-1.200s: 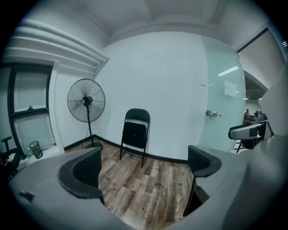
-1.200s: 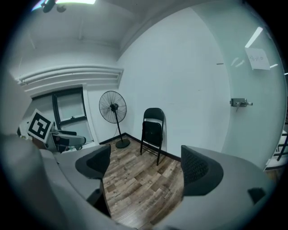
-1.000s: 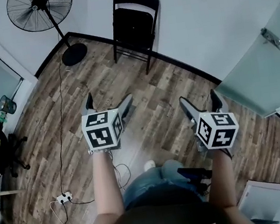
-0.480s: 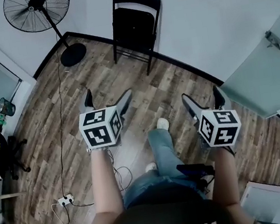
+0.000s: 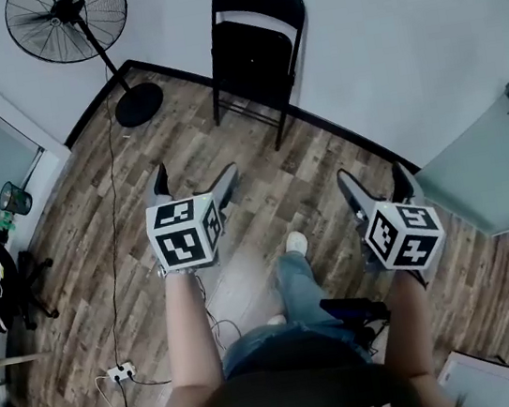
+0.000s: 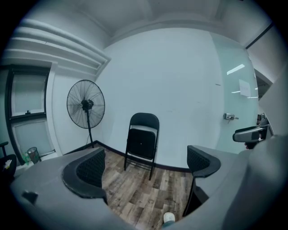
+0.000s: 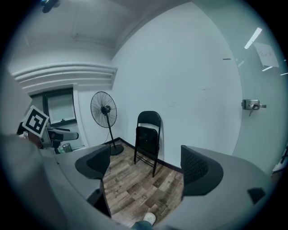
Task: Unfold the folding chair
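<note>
A black folding chair (image 5: 254, 51) stands folded flat against the white wall, well ahead of me; it also shows in the left gripper view (image 6: 142, 139) and the right gripper view (image 7: 147, 137). My left gripper (image 5: 193, 186) is open and empty, held over the wood floor short of the chair. My right gripper (image 5: 377, 186) is open and empty too, level with the left one and further right. Both sets of jaws (image 6: 143, 168) (image 7: 143, 165) point toward the chair with a wide gap.
A pedestal fan (image 5: 76, 25) stands left of the chair, its cable running over the floor to a power strip (image 5: 118, 371). A frosted glass door (image 5: 504, 160) with a handle is at the right. A person's foot (image 5: 294, 243) is stepped forward between the grippers.
The person has walked forward, one leg swinging ahead; the chair and fan have shifted slightly in the head view. Both grippers stay open at the same spacing.
</note>
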`<state>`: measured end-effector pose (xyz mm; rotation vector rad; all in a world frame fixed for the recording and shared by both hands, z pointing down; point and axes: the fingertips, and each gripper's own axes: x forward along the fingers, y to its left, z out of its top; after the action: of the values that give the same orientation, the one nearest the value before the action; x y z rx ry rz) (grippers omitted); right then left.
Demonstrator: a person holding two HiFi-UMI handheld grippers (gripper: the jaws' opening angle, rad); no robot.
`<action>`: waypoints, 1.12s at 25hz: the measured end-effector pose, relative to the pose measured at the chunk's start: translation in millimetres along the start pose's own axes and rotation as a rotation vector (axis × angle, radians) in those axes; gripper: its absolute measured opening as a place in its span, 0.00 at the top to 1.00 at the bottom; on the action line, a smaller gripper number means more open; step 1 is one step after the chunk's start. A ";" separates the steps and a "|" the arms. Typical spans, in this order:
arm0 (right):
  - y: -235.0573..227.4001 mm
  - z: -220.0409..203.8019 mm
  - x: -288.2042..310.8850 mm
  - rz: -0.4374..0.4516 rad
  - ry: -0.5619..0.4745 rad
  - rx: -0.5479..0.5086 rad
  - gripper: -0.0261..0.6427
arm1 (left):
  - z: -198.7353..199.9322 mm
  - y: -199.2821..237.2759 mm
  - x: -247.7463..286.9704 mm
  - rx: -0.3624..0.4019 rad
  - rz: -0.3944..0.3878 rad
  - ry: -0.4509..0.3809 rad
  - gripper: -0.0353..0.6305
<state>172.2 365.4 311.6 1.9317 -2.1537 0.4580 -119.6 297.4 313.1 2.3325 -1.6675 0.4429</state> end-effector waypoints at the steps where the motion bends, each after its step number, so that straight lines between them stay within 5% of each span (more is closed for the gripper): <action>1: -6.0 2.8 11.7 0.005 0.001 -0.010 0.26 | 4.4 -0.9 13.0 0.004 0.001 0.005 0.09; 16: -90.0 102.9 201.7 0.048 0.010 -0.072 0.26 | 112.1 0.3 200.2 -0.023 0.050 -0.031 0.09; 28: -115.4 137.9 258.5 0.057 0.000 -0.144 0.26 | 136.2 -7.4 264.9 -0.048 0.045 -0.030 0.09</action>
<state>263.1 65.0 286.5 1.7984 -2.1819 0.3027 -18.0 18.5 287.3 2.2828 -1.7273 0.3745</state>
